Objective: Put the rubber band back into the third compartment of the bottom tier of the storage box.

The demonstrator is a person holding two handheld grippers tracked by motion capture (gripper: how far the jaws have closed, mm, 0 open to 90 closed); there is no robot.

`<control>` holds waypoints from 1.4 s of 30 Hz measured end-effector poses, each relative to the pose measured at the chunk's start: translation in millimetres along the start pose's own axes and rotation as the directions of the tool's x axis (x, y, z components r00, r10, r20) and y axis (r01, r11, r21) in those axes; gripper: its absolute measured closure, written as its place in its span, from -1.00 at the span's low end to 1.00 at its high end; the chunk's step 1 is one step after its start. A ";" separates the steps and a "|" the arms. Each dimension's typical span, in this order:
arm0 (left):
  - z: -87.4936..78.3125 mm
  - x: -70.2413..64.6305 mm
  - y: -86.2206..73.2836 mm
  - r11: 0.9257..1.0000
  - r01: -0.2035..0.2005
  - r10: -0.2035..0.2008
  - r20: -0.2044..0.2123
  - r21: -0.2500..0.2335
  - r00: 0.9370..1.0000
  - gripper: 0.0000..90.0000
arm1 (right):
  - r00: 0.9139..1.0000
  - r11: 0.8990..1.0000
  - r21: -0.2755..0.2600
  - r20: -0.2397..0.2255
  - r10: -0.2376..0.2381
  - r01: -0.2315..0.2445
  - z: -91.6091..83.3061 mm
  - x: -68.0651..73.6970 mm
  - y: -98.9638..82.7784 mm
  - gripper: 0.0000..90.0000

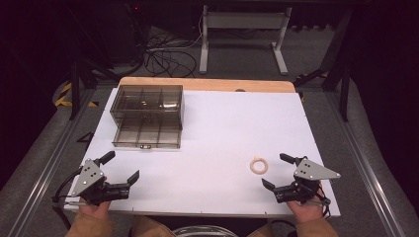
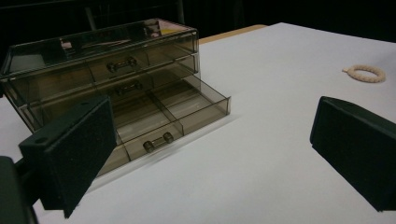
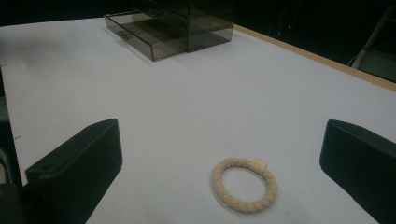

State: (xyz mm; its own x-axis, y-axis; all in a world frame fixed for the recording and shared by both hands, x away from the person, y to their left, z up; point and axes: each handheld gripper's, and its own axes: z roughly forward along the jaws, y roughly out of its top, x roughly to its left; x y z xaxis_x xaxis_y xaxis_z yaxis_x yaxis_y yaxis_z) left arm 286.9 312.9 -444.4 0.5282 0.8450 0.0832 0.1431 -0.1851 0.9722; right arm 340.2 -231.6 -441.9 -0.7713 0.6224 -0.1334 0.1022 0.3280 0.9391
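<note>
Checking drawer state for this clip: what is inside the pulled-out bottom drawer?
The open drawer of the smoky organizer shows empty divided compartments; its rear part sits under the box, hidden.

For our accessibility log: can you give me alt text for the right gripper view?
A cream braided ring lies flat on the white table, between and just ahead of the right tool and its two wide-open black jaws, touching neither. Farther back stands a smoky clear drawer box with its bottom drawer pulled out.

Smoked clear drawer box (image 2: 107, 79), bottom drawer (image 2: 187, 114) pulled out, cream braided ring (image 2: 365, 73) far right, white table (image 2: 261, 140)
</note>
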 end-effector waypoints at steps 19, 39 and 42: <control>-0.7 0.6 0.0 1.000 0.000 0.000 -0.006 0.003 1.000 -0.97 | 1.000 0.999 0.042 0.013 0.013 -0.013 8.0 -10.2 14.0 -1.00; 0.0 1.7 -0.5 1.000 0.007 -0.007 -0.001 0.003 1.000 -0.96 | 0.999 0.996 0.081 0.027 0.030 -0.032 27.6 -30.0 32.1 -0.99; 0.0 2.1 -0.7 1.000 0.004 -0.004 0.000 0.006 1.000 -0.96 | 0.999 0.995 0.090 0.030 0.031 -0.034 31.1 -32.3 33.6 -0.99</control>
State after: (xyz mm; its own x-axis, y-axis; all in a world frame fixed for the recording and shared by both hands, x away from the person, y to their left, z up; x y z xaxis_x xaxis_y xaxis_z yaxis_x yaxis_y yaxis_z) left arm 287.9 314.7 -444.9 0.5276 0.8458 0.0789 0.1503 -0.1844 0.9713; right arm 388.0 -218.6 -415.9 -0.7487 0.6532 -0.1133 0.1843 0.3692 0.9109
